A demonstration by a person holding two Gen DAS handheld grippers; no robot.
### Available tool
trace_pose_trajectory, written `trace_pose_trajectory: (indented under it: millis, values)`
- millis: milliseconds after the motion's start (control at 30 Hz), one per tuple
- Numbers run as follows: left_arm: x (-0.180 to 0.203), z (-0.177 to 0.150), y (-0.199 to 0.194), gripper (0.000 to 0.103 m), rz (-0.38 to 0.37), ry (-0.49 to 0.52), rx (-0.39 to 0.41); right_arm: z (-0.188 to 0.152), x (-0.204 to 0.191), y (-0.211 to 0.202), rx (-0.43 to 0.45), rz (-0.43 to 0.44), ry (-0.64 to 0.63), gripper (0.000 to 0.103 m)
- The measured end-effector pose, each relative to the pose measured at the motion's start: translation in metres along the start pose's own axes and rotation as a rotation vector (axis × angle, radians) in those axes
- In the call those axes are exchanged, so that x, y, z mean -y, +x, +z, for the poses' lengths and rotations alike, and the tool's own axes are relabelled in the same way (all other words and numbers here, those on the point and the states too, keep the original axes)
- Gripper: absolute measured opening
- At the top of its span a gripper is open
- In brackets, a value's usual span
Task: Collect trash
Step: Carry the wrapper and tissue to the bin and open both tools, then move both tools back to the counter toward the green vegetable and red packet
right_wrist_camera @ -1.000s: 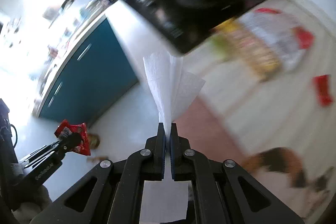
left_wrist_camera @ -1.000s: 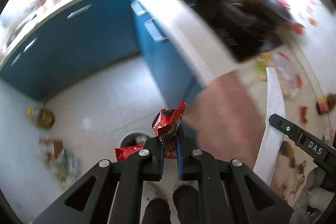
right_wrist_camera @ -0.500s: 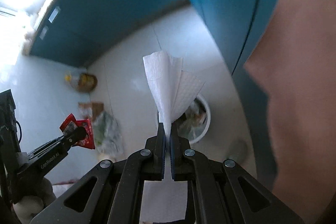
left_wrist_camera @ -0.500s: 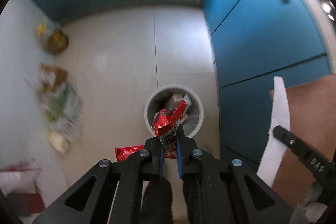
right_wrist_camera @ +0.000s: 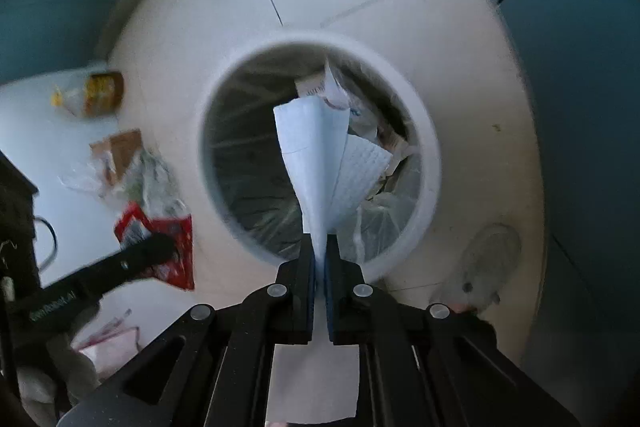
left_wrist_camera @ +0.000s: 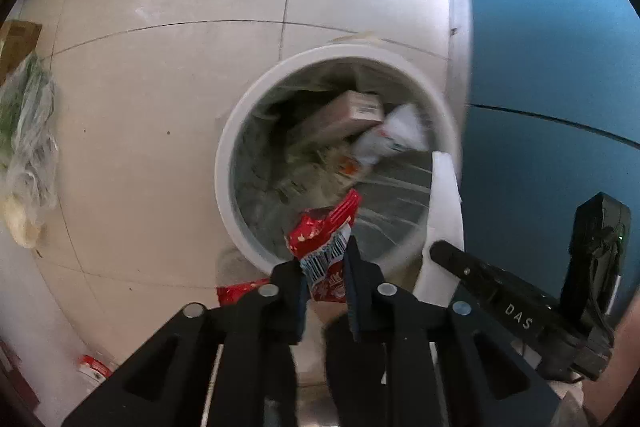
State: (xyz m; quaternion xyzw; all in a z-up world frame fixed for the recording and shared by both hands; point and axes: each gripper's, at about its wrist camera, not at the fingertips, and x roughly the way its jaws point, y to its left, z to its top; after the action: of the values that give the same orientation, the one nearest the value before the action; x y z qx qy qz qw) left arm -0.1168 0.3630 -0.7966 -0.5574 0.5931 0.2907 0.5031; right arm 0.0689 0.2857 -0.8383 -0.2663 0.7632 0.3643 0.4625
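A round white trash bin [left_wrist_camera: 236,131] with a clear liner stands on the tiled floor, holding a cardboard box [left_wrist_camera: 344,115] and other rubbish. My left gripper [left_wrist_camera: 324,259] is shut on a red snack wrapper [left_wrist_camera: 324,231], held above the bin's near rim. My right gripper [right_wrist_camera: 319,251] is shut on a white paper towel [right_wrist_camera: 316,151], held over the bin's opening [right_wrist_camera: 430,163]. The right gripper and towel also show in the left wrist view [left_wrist_camera: 444,203]; the left gripper and wrapper show in the right wrist view [right_wrist_camera: 160,243].
Blue cabinet doors [left_wrist_camera: 552,75] stand right beside the bin. Plastic bags and cardboard [left_wrist_camera: 28,131] lie on the floor to the left. A red wrapper [left_wrist_camera: 240,289] lies by the bin's base. A yellow bag [right_wrist_camera: 96,95] lies further off.
Both grippers swung from the countertop down toward the floor and closed in on the bin, which now fills both views. Both still hold their items.
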Motion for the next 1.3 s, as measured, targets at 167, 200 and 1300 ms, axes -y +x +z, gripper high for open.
trace_pose_trajectory:
  millis: [167,200,1300]
  values:
    - [-0.011,0.003,0.016,0.096,0.065,-0.006,0.019,0.016,0.014,0.026,-0.016,-0.077,-0.030,0.070]
    - [-0.014,0.000,0.014,0.097,0.063,-0.012,0.021,0.015,0.014,0.023,-0.010,-0.074,-0.029,0.073]
    - [0.270,-0.215,-0.485,0.103,0.249,0.409,0.842,-0.211,-0.056,-0.582,0.810,0.075,-0.047,0.103]
